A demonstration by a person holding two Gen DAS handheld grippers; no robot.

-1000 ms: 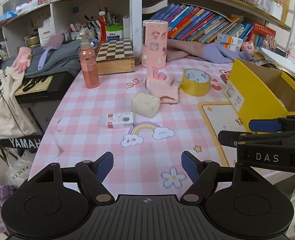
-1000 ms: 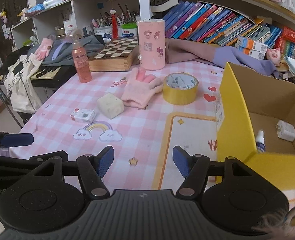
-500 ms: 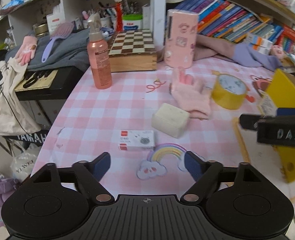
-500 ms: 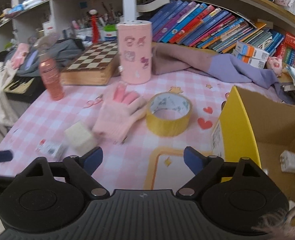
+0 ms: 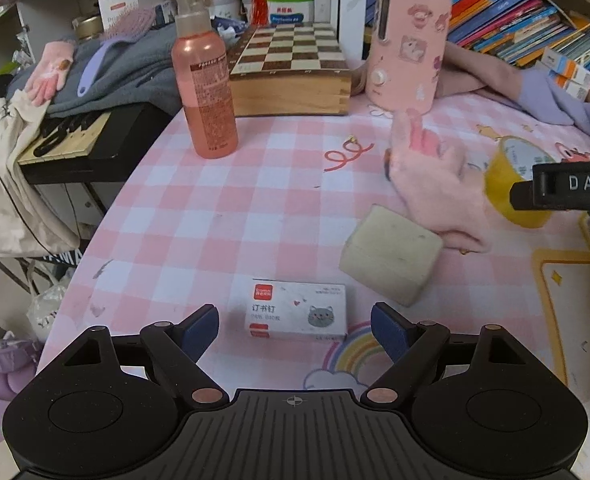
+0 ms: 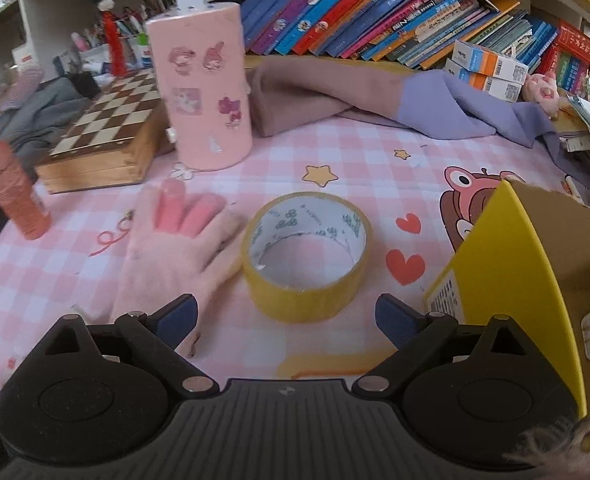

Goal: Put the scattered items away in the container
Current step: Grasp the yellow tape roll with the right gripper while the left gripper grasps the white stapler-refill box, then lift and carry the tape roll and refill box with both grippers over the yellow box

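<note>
A small white staple box (image 5: 298,314) with a cat picture lies on the pink checked tablecloth, right between the tips of my open left gripper (image 5: 295,326), untouched by the pads. A cream block (image 5: 391,260) sits just beyond it, with a pink glove (image 5: 435,176) behind. In the right wrist view a yellow tape roll (image 6: 307,256) lies flat just ahead of my right gripper (image 6: 287,316), whose jaws are opening with nothing between them. The glove (image 6: 175,248) lies left of the roll. The yellow cardboard box (image 6: 531,264) stands open at the right.
A pink spray bottle (image 5: 205,76), a wooden chessboard case (image 5: 291,68) and a pink sticker-covered cylinder (image 6: 203,96) stand at the back. Folded brown-and-purple cloth (image 6: 375,96) lies before a row of books. The right gripper's arm (image 5: 567,190) crosses the left view's right edge. The table edge drops off at left.
Both grippers moved forward and lower over the table. The staple box now lies between the left tips, the tape roll sits just ahead of the right gripper, and the right jaws spread wider.
</note>
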